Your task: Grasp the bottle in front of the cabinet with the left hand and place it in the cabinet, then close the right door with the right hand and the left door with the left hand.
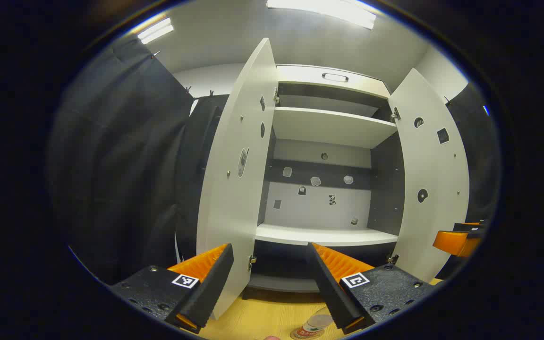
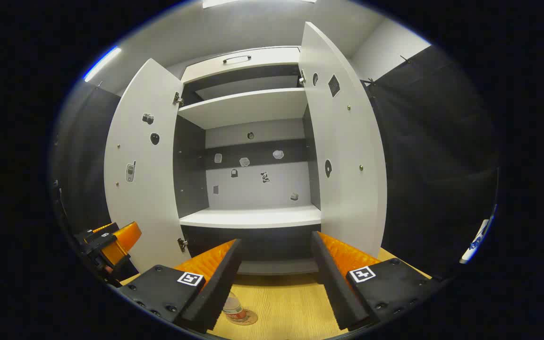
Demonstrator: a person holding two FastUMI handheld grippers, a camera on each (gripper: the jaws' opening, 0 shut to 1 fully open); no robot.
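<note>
Both views face cabinet [image 1: 328, 189] (near, low).

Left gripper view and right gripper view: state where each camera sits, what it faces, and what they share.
Left gripper view: rides the left gripper, facing the open cabinet; its own fingers below, right gripper at right.
Right gripper view: rides the right gripper, facing the cabinet; left gripper at left.
Shared: cabinet, both open doors, bottle on a coaster.

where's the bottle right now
The bottle stands on the wooden table in front of the open cabinet, low in the right gripper view beside its own left finger; neither tongs hold it.
</note>
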